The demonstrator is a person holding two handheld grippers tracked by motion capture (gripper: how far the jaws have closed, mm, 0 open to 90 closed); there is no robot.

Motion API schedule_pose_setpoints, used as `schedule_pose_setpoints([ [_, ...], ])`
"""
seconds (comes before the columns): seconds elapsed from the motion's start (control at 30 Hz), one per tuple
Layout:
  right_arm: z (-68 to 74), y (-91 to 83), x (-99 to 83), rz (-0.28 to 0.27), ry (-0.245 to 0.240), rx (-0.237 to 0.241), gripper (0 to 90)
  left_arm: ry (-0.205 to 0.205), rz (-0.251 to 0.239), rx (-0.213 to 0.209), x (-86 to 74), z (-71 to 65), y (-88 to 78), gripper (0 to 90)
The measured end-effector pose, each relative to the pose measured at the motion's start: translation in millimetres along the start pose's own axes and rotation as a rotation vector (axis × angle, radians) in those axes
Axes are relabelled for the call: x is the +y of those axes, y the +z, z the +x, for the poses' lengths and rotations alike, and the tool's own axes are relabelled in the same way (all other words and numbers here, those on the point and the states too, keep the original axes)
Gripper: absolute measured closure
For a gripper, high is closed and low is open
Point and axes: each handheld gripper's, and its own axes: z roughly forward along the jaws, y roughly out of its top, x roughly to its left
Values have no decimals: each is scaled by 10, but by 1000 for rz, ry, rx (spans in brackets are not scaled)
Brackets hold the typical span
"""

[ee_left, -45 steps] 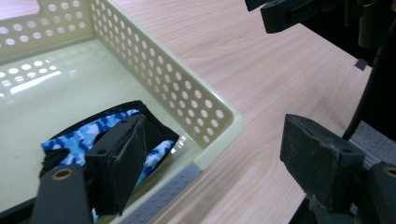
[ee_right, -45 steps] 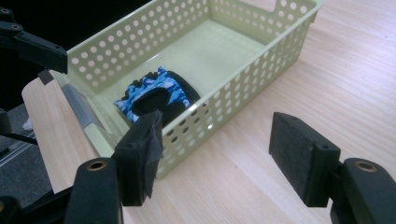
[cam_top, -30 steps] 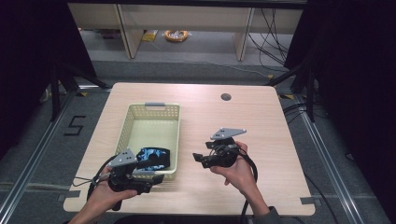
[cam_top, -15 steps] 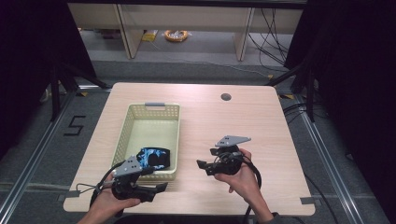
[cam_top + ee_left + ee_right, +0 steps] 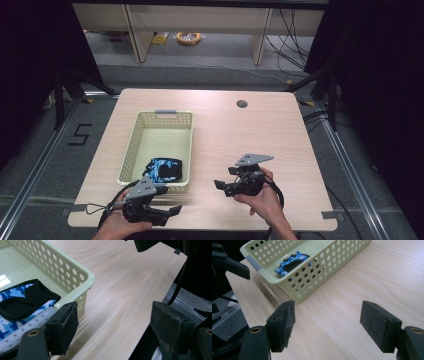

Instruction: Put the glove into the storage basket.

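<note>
Having drawn back toward six o'clock, both grippers now stand wide and empty: left gripper [image 5: 176,210], right gripper [image 5: 218,184], whose jaws have just been opening. The blue glove [image 5: 165,169] lies in the basket [image 5: 165,117], so the placing looks finished.

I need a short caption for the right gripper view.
Open right claw above the table, facing a perforated basket holding blue camouflage fabric.

Table evenly lit; surroundings dark; high view soft.
</note>
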Motion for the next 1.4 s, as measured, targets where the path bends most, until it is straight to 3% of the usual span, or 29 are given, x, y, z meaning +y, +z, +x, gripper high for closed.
schedule_pose_setpoints([
  [0.1, 0, -24, -28, -3, -12, -21, 291, -1, -5, -8, -23, -9, 17, 218],
  [0.17, 7, -25, -46, -2, -2, -8, 290, 10, 11, 0, -40, 3, 20, 218],
  [0.23, 13, -19, -69, 2, 11, 5, 290, -17, 3, -2, -56, -17, 29, 218],
  [0.27, 1, -22, -81, -6, -17, -19, 289, -6, 9, 7, -65, -15, 25, 218],
  [0.33, 15, -18, -103, 4, -2, -1, 288, -22, 16, -5, -81, -15, 30, 218],
  [0.43, 5, -17, -140, -2, -15, -15, 287, 3, 19, -4, -107, -6, 44, 218],
  [0.47, 12, -20, -151, 7, 5, 10, 287, -10, 17, -5, -117, -18, 49, 218],
  [0.53, 5, -35, -173, 3, -1, 0, 286, -6, 46, 0, -136, -13, 44, 218],
  [0.67, -2, -54, -227, 5, -1, -5, 286, 8, 26, -6, -170, -19, 64, 218],
  [0.7, -2, -50, -252, -10, -7, -20, 286, 8, 38, -1, -174, -23, 62, 218],
  [0.8, -6, -62, -292, 12, 0, -12, 285, 2, 49, 15, -204, -24, 79, 216],
  [0.93, -19, -78, -351, 11, 3, -25, 283, 21, 55, 1, -236, -21, 98, 212],
  [1.0, -19, -65, -387, -3, 12, -4, 280, 7, 61, 1, -259, -28, 112, 209],
  [1.07, -35, -76, -404, -4, -2, -11, 277, 35, 74, 4, -267, -18, 111, 206],
  [1.17, -32, -82, -444, -11, 0, 6, 267, 13, 74, 4, -294, -39, 125, 200],
  [1.2, -28, -88, -454, -10, 1, 4, 265, 25, 93, 7, -299, -26, 127, 199],
  [1.23, -27, -88, -468, -21, -7, 2, 261, 26, 92, 4, -306, -30, 126, 198],
  [1.33, 11, -102, -510, -19, 29, 8, 253, 32, 83, -5, -323, -34, 136, 196],
  [1.37, -9, -106, -518, -24, 2, 3, 251, 31, 84, -3, -328, -34, 138, 196],
  [1.4, 18, -112, -537, -22, 22, 5, 250, 24, 72, -2, -337, -39, 149, 195],
])
